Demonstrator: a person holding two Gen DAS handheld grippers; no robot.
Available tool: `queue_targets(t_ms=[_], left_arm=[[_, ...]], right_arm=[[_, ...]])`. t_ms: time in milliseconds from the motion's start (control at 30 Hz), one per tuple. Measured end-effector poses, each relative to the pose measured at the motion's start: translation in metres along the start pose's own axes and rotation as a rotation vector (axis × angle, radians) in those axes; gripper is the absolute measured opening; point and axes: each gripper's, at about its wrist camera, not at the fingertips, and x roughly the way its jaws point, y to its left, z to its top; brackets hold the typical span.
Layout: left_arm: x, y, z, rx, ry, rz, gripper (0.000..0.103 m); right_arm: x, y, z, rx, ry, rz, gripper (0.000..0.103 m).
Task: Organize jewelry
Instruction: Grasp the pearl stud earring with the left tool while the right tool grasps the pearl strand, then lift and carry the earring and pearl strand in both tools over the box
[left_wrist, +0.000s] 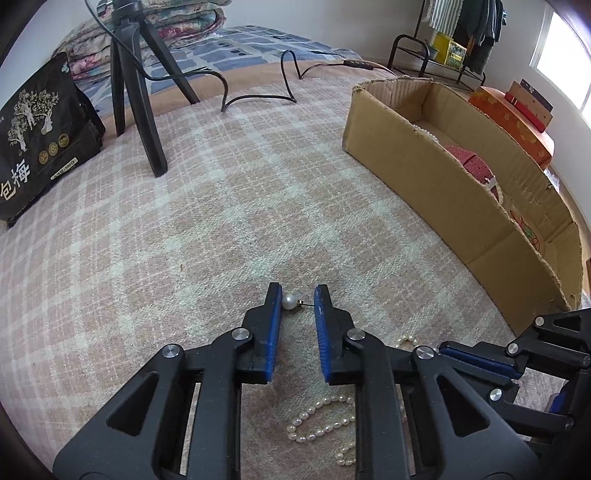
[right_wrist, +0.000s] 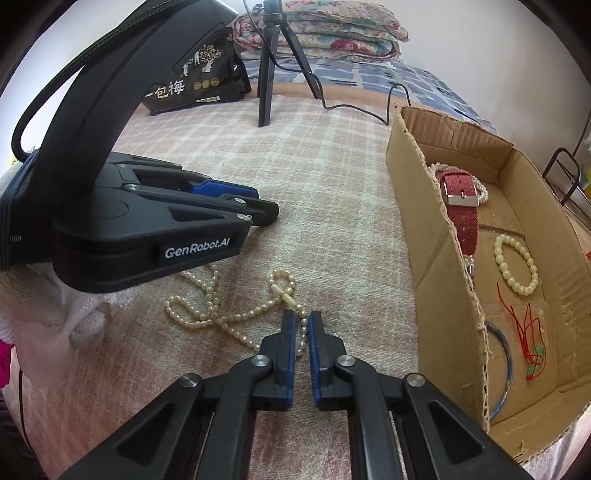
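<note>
Legible markings, two items. The left gripper (right_wrist: 236, 195) carries a white-on-black label on its side reading "GenRobot.AI". The black bag (left_wrist: 40, 140) at the far edge of the bed bears large white Chinese characters "包梅"; its smaller print and round seals are too small to read.

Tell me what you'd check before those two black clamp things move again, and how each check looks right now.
1. Right hand-held gripper closed on the pearl necklace: ok, the strand runs between its nearly shut fingers.
2. Left hand-held gripper around the pearl earring: ok, it sits between the open fingers; not yet pinched.
3. Necklace free to lift: cannot tell, its loops cross on the blanket and part lies under the left gripper.
4. Room in the cardboard box: ok, bare floor shows between the red strap and the bead bracelet.
5. Grippers apart: ok, a gap shows between them.
</note>
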Motion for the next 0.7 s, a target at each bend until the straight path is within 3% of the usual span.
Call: queue_targets(t_ms=[400, 700], left_arm=[[-0.037, 0.040, 0.006, -0.135, -0.060, -0.021, 0.016], [-0.073, 0.051, 0.012, -0.178, -0.127, -0.037, 0.016]], right_arm=[[-0.026, 0.000, 0.008, 0.019, -0.073, 0.047, 0.001], [-0.055, -0.002, 0.018, 0.038, -0.154, 0.078, 0.001]])
